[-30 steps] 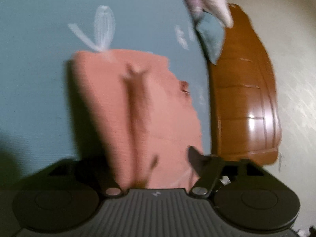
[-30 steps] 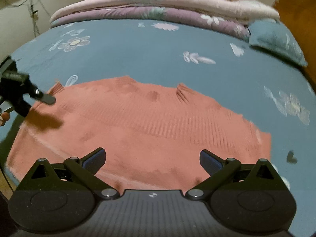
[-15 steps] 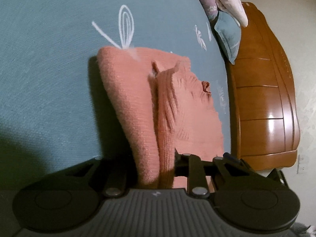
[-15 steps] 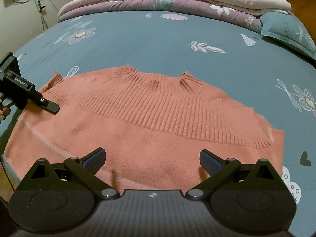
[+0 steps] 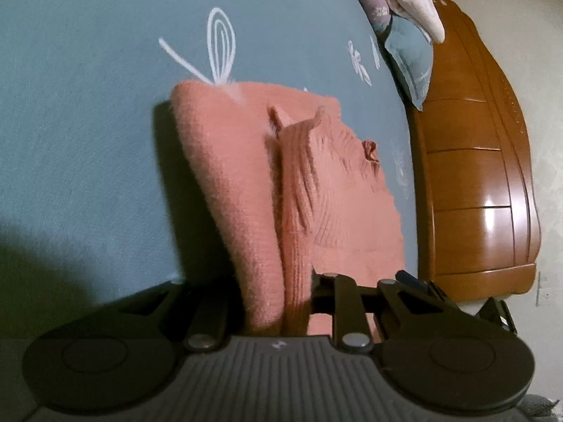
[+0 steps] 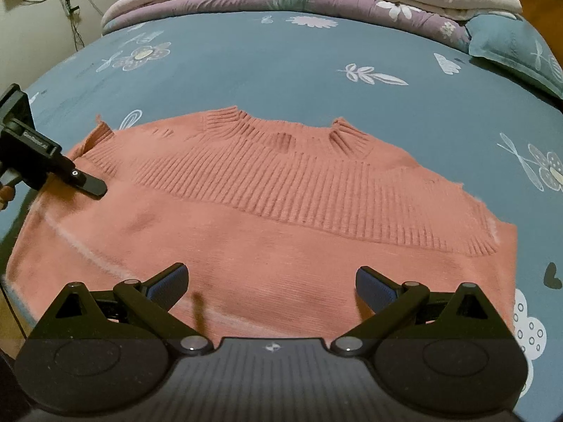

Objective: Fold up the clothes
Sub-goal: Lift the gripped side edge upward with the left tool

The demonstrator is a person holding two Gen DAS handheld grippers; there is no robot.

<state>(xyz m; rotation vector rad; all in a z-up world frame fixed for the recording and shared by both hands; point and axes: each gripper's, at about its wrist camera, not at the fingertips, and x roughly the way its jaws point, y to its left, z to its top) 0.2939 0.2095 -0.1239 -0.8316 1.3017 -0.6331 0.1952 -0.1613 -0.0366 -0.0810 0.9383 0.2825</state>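
Left gripper (image 5: 281,302), jaws just narrowed, apparently pinches the salmon sweater (image 6: 281,232); right gripper (image 6: 270,283) spread wide above it.

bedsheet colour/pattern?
Teal-blue bedsheet with scattered white flower and leaf prints; clearest in the right wrist view.

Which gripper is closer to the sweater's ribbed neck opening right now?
Left. The left gripper pinches the sweater beside the ribbed neck opening; the right gripper hovers open over the plain lower half.

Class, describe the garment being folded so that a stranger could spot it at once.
Find the blue floral bedsheet across the bed. On its near side lies a sweater, spread flat. It alone is plain salmon-pink knit, with a ribbed yoke.
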